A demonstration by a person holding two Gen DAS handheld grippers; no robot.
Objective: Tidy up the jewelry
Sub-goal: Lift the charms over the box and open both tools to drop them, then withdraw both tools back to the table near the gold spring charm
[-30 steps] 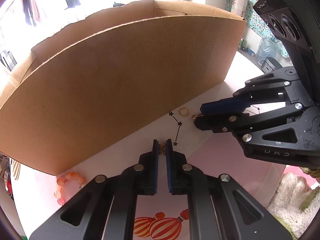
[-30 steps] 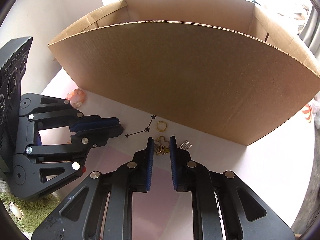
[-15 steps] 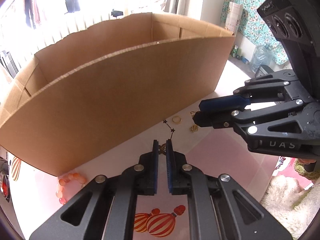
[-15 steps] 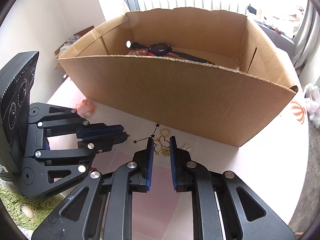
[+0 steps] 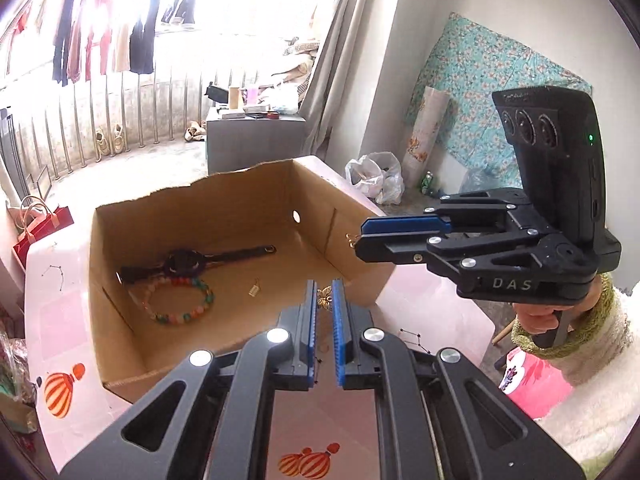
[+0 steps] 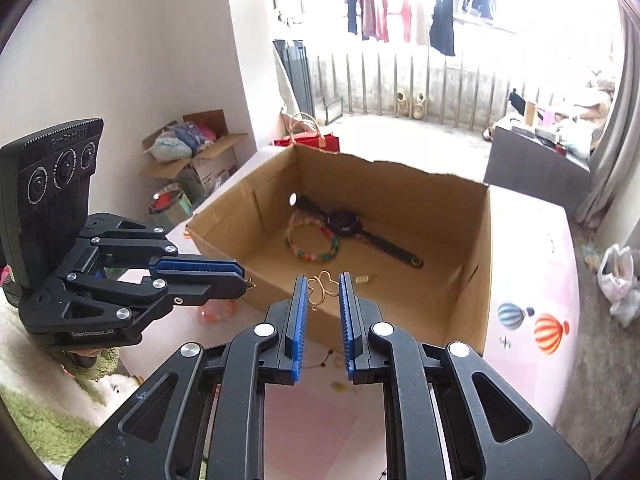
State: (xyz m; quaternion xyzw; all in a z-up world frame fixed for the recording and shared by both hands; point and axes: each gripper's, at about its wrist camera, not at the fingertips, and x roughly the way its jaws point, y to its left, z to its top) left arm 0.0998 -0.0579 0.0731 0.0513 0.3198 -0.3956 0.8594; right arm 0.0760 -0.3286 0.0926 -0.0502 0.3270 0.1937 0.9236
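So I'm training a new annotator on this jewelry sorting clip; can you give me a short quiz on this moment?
1. True or false: the right gripper is open and holds nothing.
2. Which item lies inside the cardboard box? A) a black watch B) scissors C) a spoon
3. What does the left gripper pinch?

Key:
1. False: it is shut on a gold wire earring.
2. A; a bead bracelet lies beside it.
3. A small gold charm, held over the box's near wall.
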